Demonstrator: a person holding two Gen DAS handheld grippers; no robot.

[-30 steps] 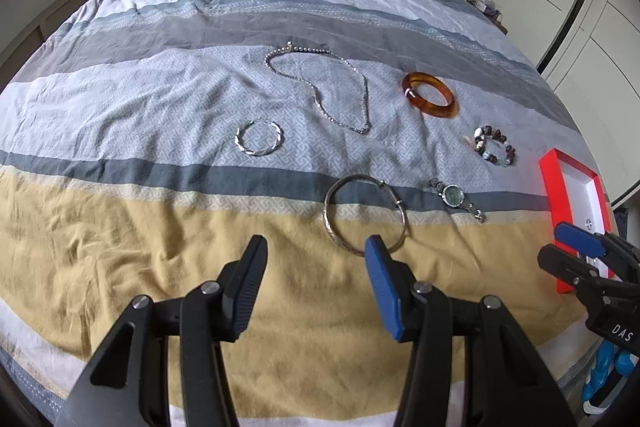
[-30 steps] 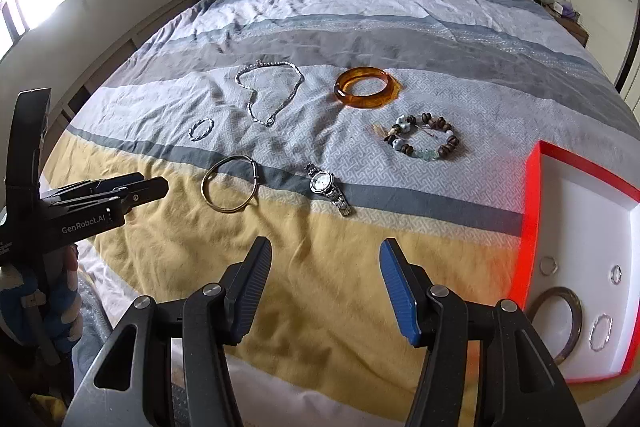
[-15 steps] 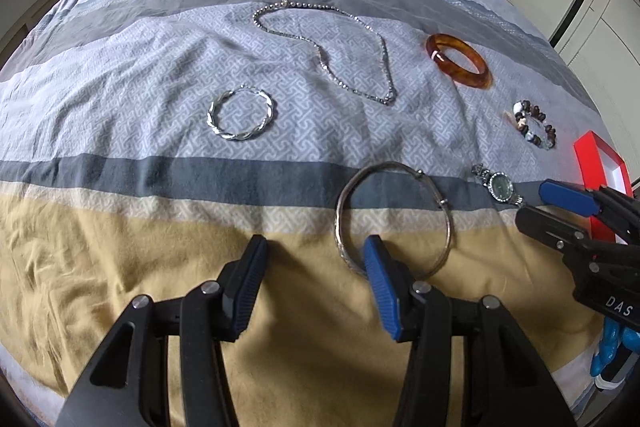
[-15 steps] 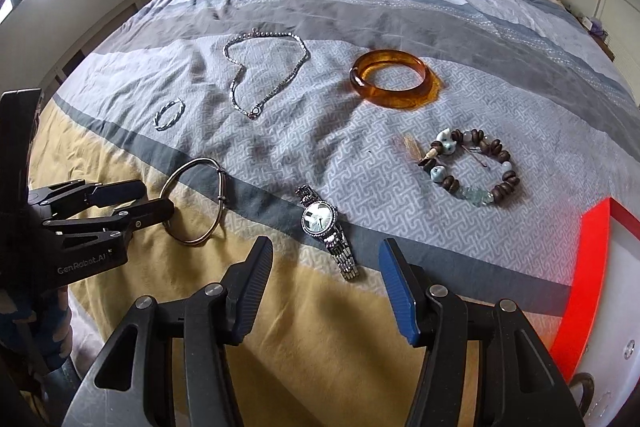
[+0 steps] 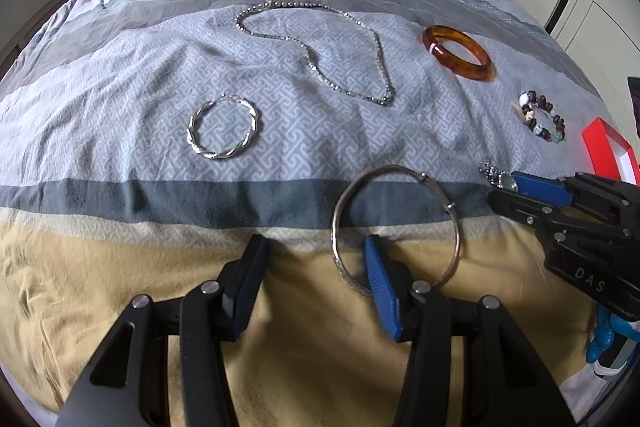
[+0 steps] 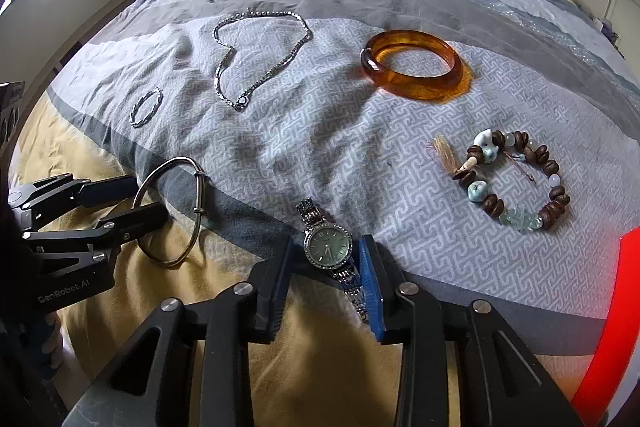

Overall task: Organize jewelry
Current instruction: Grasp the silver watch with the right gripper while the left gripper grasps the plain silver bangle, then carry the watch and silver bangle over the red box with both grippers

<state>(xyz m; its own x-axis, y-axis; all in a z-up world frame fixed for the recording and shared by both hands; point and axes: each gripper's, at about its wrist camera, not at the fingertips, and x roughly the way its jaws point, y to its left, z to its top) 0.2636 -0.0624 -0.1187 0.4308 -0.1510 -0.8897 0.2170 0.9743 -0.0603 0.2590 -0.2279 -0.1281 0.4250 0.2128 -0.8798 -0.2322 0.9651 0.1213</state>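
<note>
Both grippers (image 5: 316,267) (image 6: 326,263) lower, seemingly unclosed.

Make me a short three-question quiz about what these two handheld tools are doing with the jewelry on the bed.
1. True or false: the right tool has its fingers either side of the watch.
2. Which piece is the left tool at? A. amber bangle B. thin silver bangle C. beaded bracelet
3. Fill in: the chain necklace lies on the ____.

Key: 1 true. 2 B: one finger sits inside the ring, the other outside. 3 bed.
</note>
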